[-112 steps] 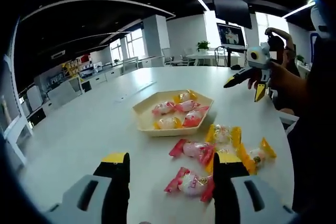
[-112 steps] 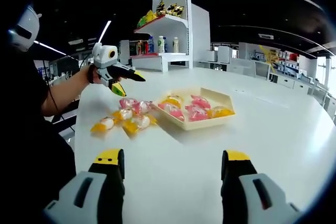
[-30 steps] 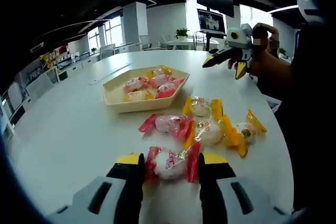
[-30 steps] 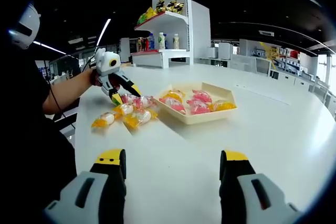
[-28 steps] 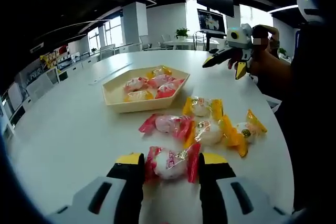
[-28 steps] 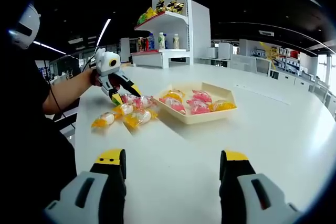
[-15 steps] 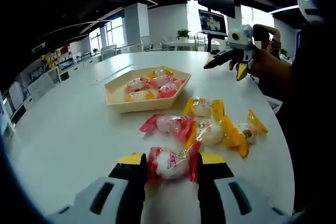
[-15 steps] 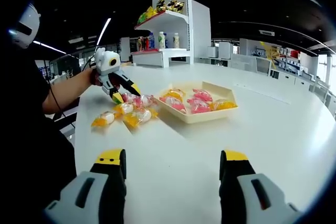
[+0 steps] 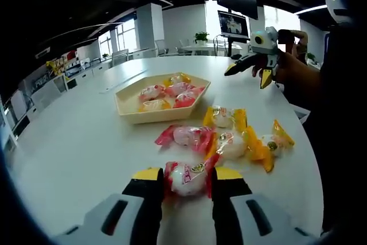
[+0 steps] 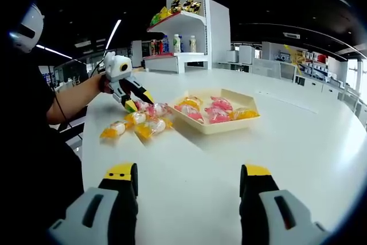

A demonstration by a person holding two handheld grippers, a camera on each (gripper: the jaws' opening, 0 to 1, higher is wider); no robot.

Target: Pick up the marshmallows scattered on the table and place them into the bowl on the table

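Left gripper view: left gripper (image 9: 184,177) jaws clamp red-wrapped white marshmallow (image 9: 188,176); right gripper (image 10: 186,179) jaws spread wide.

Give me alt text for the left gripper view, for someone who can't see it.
The left claw is shut on a red-wrapped marshmallow low over a white table. Beyond it lie one more red-wrapped marshmallow and three yellow-wrapped marshmallows, then a shallow tan bowl holding several more. The right claw, held in a person's hand, is open at upper right.
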